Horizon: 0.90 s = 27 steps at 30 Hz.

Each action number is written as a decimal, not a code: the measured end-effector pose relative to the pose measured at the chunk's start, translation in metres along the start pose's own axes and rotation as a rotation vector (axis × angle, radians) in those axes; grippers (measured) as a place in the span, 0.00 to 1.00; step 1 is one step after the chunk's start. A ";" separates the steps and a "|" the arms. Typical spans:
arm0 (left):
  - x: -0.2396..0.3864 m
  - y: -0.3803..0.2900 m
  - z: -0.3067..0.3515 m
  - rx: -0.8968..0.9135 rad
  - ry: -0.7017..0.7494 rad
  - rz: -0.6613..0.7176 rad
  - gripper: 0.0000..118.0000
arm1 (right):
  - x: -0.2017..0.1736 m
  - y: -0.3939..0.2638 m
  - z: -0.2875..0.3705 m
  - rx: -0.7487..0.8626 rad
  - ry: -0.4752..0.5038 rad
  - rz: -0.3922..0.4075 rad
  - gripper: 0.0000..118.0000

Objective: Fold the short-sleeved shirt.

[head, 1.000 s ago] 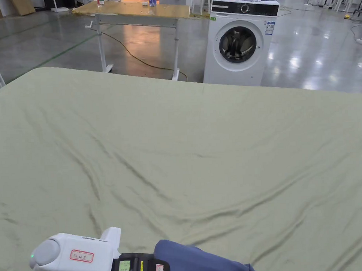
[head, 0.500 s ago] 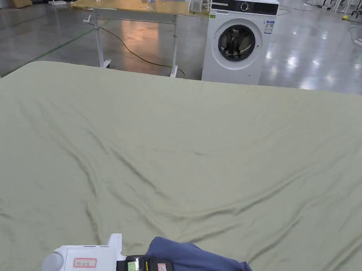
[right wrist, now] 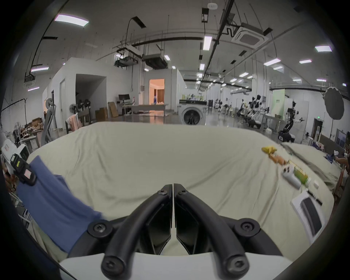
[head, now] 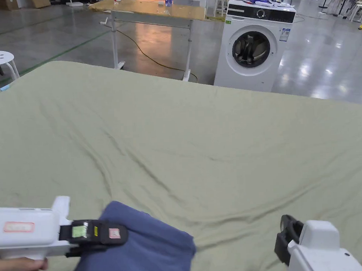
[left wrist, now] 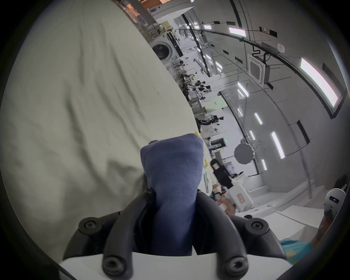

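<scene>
Right hand-held gripper (head: 284,236) entered; left (left wrist: 175,191) clamps shirt (left wrist: 173,170).

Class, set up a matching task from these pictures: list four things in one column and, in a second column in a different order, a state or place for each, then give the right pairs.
Column one:
1. left gripper
2. right gripper
3. blue shirt
4. washing machine

Column two:
A. standing on the floor beyond the far edge of the green sheet
B. jaws closed together with nothing between them
C. bunched at the near edge of the sheet, partly lifted
D. jaws clamped on blue cloth

Pairs: 1-D, 2-B, 3-C, 4-A
</scene>
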<state>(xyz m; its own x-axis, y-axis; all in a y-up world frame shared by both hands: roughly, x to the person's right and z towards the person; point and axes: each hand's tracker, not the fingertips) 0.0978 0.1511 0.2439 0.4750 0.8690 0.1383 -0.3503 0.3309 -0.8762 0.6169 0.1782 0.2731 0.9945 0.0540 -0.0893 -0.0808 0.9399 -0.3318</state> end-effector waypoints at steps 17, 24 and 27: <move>-0.050 0.116 0.239 0.096 0.583 0.025 0.17 | 0.012 0.027 -0.015 0.023 -0.033 0.020 0.00; -0.053 0.099 0.225 0.068 0.791 0.061 0.31 | 0.012 0.019 -0.018 -0.009 -0.034 0.015 0.00; -0.055 0.096 0.217 0.069 0.964 -0.011 0.50 | 0.012 0.018 -0.020 -0.018 -0.030 0.017 0.00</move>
<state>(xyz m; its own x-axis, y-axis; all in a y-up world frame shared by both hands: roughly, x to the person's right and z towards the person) -0.1369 0.2147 0.2520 0.9261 0.2013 -0.3190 -0.3742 0.3847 -0.8438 0.6265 0.1892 0.2475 0.9945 0.0803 -0.0674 -0.0989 0.9325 -0.3474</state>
